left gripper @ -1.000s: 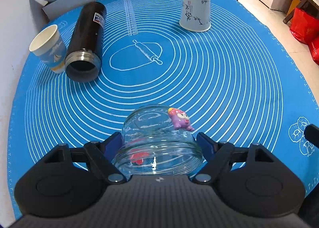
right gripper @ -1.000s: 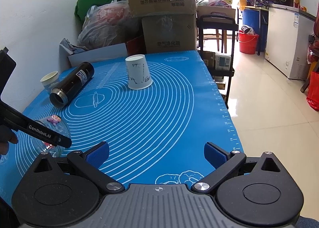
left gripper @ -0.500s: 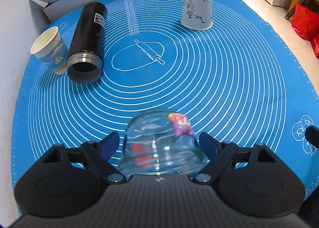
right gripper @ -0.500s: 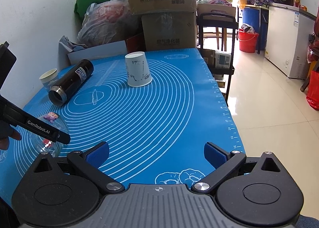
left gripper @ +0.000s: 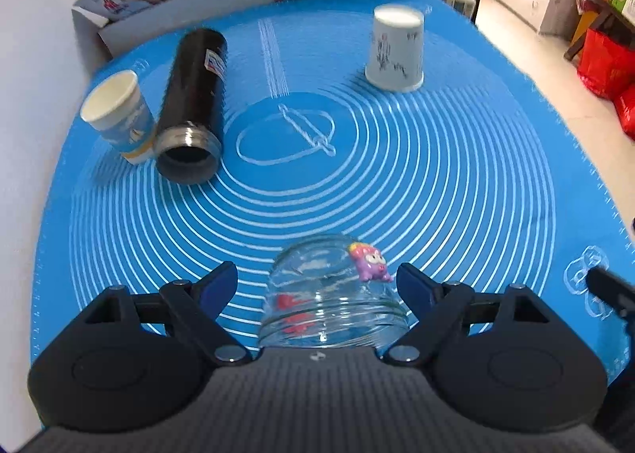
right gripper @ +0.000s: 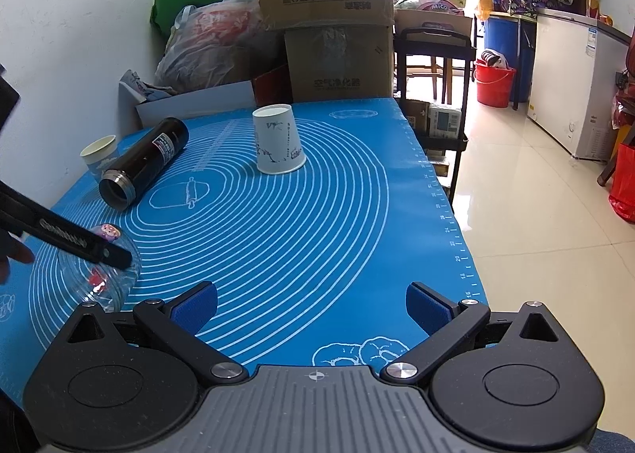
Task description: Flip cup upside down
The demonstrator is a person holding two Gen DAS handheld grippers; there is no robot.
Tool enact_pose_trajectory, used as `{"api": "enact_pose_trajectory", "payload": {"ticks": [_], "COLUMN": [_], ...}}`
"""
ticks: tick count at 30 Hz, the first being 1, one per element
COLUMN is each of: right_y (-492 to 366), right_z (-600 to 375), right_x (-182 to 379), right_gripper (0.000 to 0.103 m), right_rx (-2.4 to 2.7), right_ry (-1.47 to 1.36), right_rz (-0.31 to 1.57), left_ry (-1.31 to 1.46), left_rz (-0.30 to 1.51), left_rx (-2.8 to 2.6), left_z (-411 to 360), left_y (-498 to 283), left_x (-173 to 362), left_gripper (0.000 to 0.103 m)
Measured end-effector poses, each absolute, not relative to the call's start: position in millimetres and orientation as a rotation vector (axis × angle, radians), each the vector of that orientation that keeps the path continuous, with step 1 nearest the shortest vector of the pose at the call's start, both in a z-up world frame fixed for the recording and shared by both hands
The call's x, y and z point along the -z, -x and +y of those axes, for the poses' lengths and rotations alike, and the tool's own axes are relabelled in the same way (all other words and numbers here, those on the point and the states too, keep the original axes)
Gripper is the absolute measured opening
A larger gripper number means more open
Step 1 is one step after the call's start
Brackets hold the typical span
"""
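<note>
The glass cup (left gripper: 331, 294) sits upside down on the blue mat (left gripper: 436, 183), near its front edge, dome-shaped base up and threaded mouth down, with a small purple cartoon figure (left gripper: 369, 264) stuck on its upper side. The left gripper (left gripper: 315, 286) frames it with its jaws spread wide; both blue pads (left gripper: 218, 286) stand clear of the glass, so it holds nothing, and the flip looks done or nearly so. The risk from here, as I judge it, lies in the retreat: the cup is between the open fingers, and a sideways drift or a tilt of the tool while pulling away could clip the wall or the figure and shove the smooth glass across the mat, or tip it back over. The image is slightly smeared, which makes it hard to say whether the mouth rests flat all round; if one edge is raised, the cup could rock and roll. The right gripper (right gripper: 311, 308) hangs open and empty over the near right part of the mat, well apart from the cup. Farther back stand an overturned white paper cup (left gripper: 395, 52), a black flask (left gripper: 192, 108) lying on its side and an upright paper cup (left gripper: 119, 116) just beside it, all well clear.
</note>
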State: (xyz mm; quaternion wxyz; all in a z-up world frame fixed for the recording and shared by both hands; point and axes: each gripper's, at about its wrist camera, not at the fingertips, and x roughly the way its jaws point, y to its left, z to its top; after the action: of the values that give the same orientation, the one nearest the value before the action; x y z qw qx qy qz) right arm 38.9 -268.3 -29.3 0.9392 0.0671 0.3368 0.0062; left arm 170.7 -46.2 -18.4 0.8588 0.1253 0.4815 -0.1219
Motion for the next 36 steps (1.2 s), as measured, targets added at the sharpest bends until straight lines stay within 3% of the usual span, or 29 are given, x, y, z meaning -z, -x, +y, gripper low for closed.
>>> {"api": "enact_pose_trajectory", "payload": {"ticks": [14, 26, 36], "right_y": [-49, -125, -178], "right_z": [-242, -177, -104], "right_x": [4, -38, -23], "right_gripper": [0.103, 0.099, 0.095], "right_rx": [-0.081, -0.295, -0.328], "right_ry": [-0.081, -0.097, -0.023], "right_rz": [0.702, 0.944, 1.168], "left_ry": [-0.16, -0.112, -0.086], "left_rz": [0.864, 0.843, 0.83], "left_rx": [0.155, -0.007, -0.055], "left_z": [18, 91, 123], "left_y": [-142, -129, -128], "left_x": [-26, 20, 52], "left_gripper": [0.087, 0.09, 0.09]}}
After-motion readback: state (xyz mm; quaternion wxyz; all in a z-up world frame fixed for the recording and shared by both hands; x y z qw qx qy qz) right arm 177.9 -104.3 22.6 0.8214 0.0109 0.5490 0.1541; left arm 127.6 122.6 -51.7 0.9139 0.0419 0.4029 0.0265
